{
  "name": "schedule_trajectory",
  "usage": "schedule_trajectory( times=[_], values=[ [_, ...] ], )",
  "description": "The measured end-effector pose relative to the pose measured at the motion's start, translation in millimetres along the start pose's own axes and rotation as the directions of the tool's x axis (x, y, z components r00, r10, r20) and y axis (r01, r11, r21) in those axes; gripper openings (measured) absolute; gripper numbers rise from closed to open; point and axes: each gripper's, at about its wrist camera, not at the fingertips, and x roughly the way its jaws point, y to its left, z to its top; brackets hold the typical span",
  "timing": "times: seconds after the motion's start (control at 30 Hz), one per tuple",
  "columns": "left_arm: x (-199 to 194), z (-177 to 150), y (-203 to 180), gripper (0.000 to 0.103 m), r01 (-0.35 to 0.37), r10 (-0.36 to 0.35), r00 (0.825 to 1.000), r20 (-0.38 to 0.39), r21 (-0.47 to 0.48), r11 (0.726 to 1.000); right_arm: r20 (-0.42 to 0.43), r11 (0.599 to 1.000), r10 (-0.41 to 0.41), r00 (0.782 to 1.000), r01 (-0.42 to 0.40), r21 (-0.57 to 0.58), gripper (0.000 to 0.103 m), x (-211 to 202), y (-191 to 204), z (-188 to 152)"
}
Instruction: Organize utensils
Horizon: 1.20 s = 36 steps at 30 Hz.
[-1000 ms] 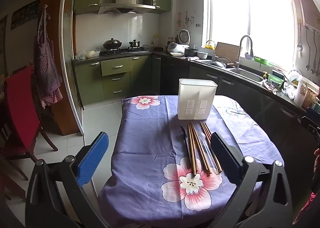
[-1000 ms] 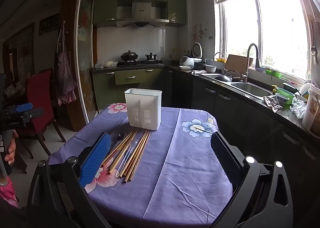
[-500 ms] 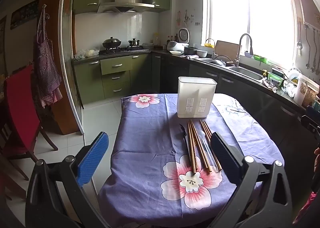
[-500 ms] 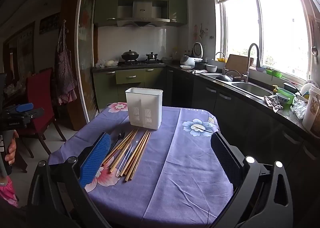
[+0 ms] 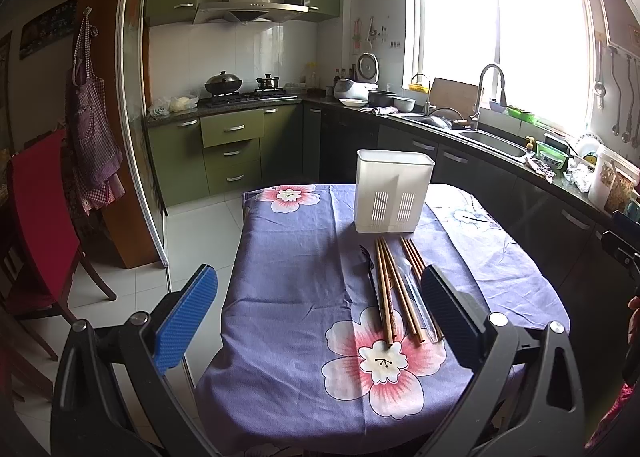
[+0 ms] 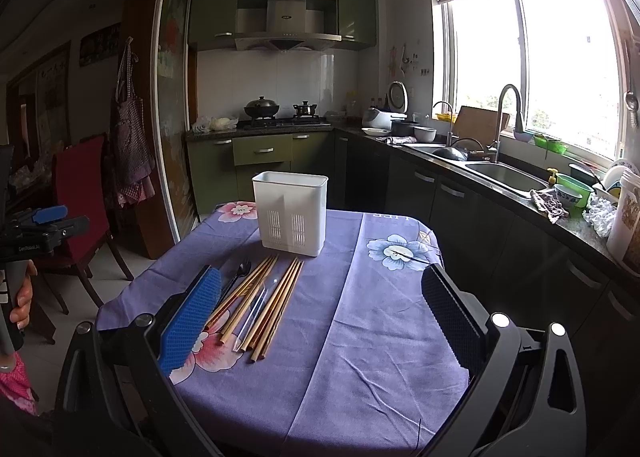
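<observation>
Utensils [image 5: 400,289], chopsticks and a dark spoon, are all seen lying on the clothed surface [image 6: 360,337] before the empty-looking white holder [image 5: 394,197], none yet gripped by the wide-open, empty left tongs [image 5: 316,313] and right tongs [image 6: 320,317].

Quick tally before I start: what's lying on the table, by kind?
Holder: 1
Chopstick bunches: 2 (single sticks too close-packed to count)
Black utensil: 1
Clear tube: 1
Total: 5
</observation>
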Motion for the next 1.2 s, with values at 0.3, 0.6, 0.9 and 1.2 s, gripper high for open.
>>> schedule_trajectory(
  times=[0.3,0.6,0.9,1.2],
  values=[
    [2.5,-2.0,0.8,0.097,0.004,-0.004,1.000,-0.005,-0.003,1.000,-0.002,1.000,0.002,1.000,-0.002,0.000,0.099,2.4,1.6,-2.3],
    [7.9,-5.7,-0.9,0.097,0.017,-0.016,0.999,-0.033,0.003,1.000,-0.003,1.000,0.000,1.000,0.000,0.005,0.099,3.5,0.5,-3.0],
    [6.1,-2.5,-3.3,0.097,0.004,-0.004,0.999,-0.034,0.009,1.000,-0.014,1.000,-0.003,1.000,0.003,0.008,0.099,7.0,0.1,-3.6],
    [7.8,-1.2,-1.6,0.097,0.008,-0.008,0.999,-0.039,0.005,1.000,-0.021,1.000,-0.004,1.000,0.004,0.008,0.099,8.7,-1.8,-4.6]
  ],
)
